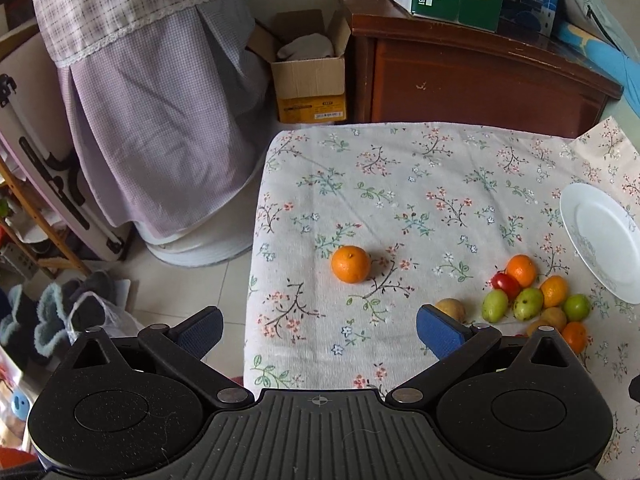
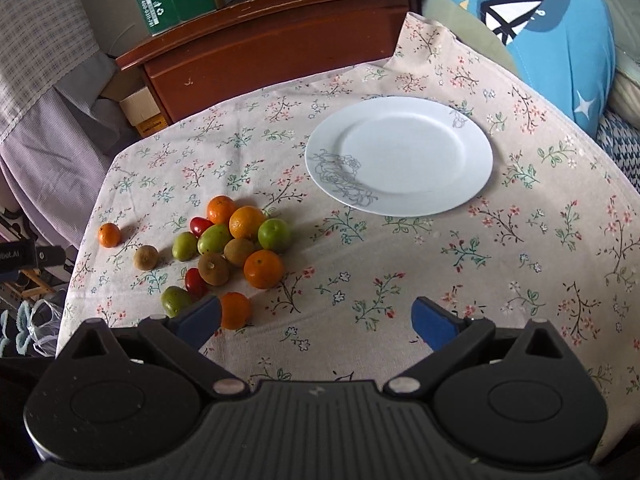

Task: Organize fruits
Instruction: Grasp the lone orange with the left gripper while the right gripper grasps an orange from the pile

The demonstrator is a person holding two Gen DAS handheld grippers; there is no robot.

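A pile of fruit [image 2: 236,240] lies on the flowered tablecloth: oranges, green fruits, brown kiwis and red cherry tomatoes. It shows at the right in the left wrist view [image 1: 536,300]. One orange [image 1: 351,264] sits apart to the left, also in the right wrist view [image 2: 109,235]. A lone kiwi [image 1: 450,309] lies beside my left gripper's right finger. An empty white plate [image 2: 400,156] stands right of the pile; its edge shows in the left wrist view [image 1: 600,240]. My left gripper [image 1: 320,330] is open and empty, near the lone orange. My right gripper [image 2: 316,322] is open and empty, an orange [image 2: 236,310] by its left finger.
The table's left edge [image 1: 256,240] drops to a tiled floor. A brown wooden cabinet [image 1: 460,72] with a green box stands behind the table. A cardboard box [image 1: 308,76] and a cloth-covered object [image 1: 152,120] are on the floor. A blue pillow [image 2: 552,32] is at the far right.
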